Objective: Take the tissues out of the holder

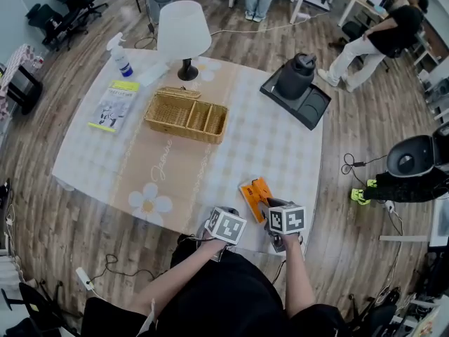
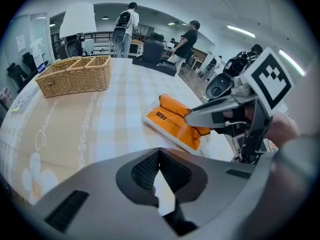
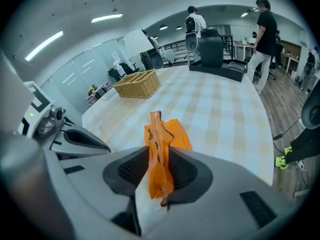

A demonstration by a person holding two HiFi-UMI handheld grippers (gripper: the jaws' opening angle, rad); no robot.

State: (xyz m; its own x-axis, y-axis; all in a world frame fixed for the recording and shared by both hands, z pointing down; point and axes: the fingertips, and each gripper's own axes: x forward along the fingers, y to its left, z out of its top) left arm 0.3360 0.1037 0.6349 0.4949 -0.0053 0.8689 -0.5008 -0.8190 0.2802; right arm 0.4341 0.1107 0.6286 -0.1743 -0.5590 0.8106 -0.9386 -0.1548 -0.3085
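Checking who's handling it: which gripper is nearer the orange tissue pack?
Right. The right gripper has a flap of the orange plastic tissue pack between its jaws; the left gripper sits beside the pack, clear of it.

Legible text: one cursive word, seemingly "Jasmine", is running along the beige band of the tablecloth (image 1: 184,181), just in front of the wicker basket (image 1: 186,114). Left of the basket, the booklet (image 1: 114,105) is showing print too small to read. The dark label on the orange tissue pack (image 2: 175,124), front-right of the basket, is proving illegible.
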